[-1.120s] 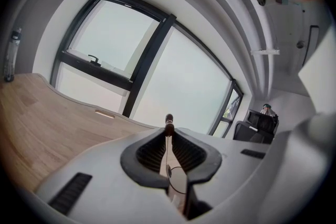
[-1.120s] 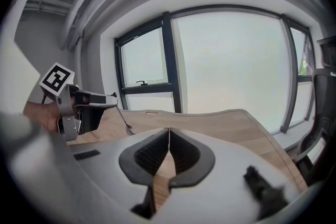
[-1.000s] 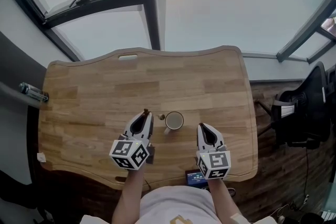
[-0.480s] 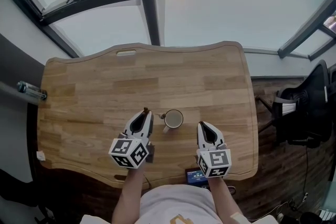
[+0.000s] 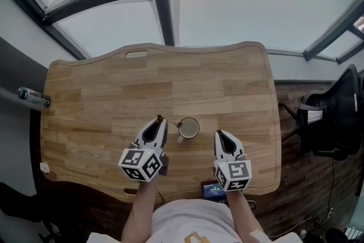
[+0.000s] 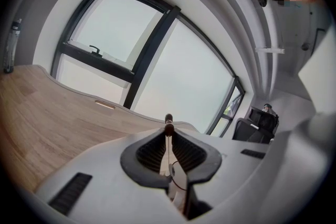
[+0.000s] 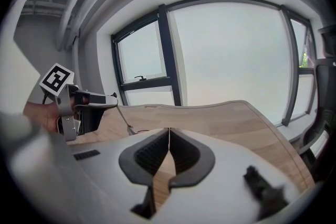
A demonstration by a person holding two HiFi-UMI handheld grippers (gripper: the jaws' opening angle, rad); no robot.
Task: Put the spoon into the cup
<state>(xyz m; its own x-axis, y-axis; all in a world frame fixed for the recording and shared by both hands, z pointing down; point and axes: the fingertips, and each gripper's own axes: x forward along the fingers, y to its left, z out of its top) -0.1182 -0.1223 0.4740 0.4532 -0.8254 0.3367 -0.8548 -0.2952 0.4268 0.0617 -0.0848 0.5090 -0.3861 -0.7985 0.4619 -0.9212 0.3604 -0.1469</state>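
Spoon (image 6: 168,126) | clamped in left hand-held gripper (image 5: 158,124) | cup (image 5: 188,129) just beside

Thin dark-tipped spoon (image 6: 167,148) gripped, pale cup (image 5: 189,128) upright

An office: dark-framed windows (image 5: 239,3) rise beyond the fingers (image 5: 161,132), past the wooden bench (image 5: 102,94). A black office chair (image 5: 335,116) stands to their right.

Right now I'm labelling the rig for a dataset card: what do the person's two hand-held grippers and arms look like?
The left hand-held gripper and right hand-held gripper match: pale grey moulded shells, dark ribbed pads lining the jaws, and a cube of black-and-white square markers at the rear of each. The person wears a light top; the forearms are uncovered.
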